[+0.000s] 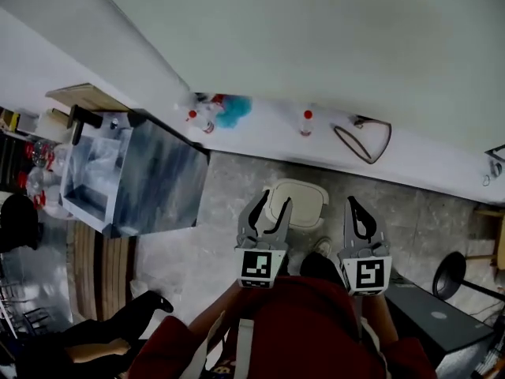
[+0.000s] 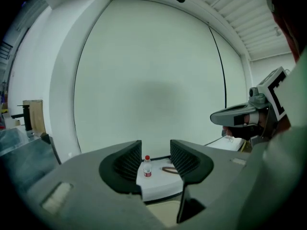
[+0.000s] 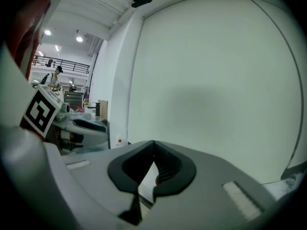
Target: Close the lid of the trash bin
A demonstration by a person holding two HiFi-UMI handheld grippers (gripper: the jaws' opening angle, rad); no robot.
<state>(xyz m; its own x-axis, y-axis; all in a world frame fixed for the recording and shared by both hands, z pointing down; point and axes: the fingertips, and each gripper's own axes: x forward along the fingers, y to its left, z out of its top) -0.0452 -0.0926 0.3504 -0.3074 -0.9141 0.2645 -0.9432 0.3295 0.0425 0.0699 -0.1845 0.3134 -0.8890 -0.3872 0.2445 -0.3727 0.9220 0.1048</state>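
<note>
Position: I hold both grippers side by side in front of my chest, pointed toward a pale wall (image 1: 331,38).

Left gripper (image 1: 271,212): in the left gripper view its jaws stand apart with a clear gap, and nothing is gripped between them. Through the gap I see only distant things: a small bottle with a red cap (image 2: 147,166) and a brown cable loop (image 2: 169,169), both on a white ledge (image 2: 158,183) at the foot of the wall.

Right gripper (image 1: 355,208): in the right gripper view its jaws are closed tip to tip, with nothing held. The ribbed pads (image 3: 163,169) meet at the top and leave only a narrow wedge of light below.

Trash bin (image 1: 304,200): it stands on the grey floor (image 1: 229,188) below the grippers, just short of the ledge. From the head view it shows a cream, rounded-square top. My left gripper overlaps its left edge in that view, and my right gripper sits off to its right. The lid appears to lie flat on the bin, but the view is small and dim, so I cannot confirm it. A cream patch low in the left gripper view is probably the same bin.

Surroundings: a shiny metal cart (image 1: 134,180) stands to the left of the bin. A black stool (image 1: 450,275) stands well to the right. A blue-green item (image 1: 233,110) lies on the ledge near a second bottle (image 1: 192,117).
</note>
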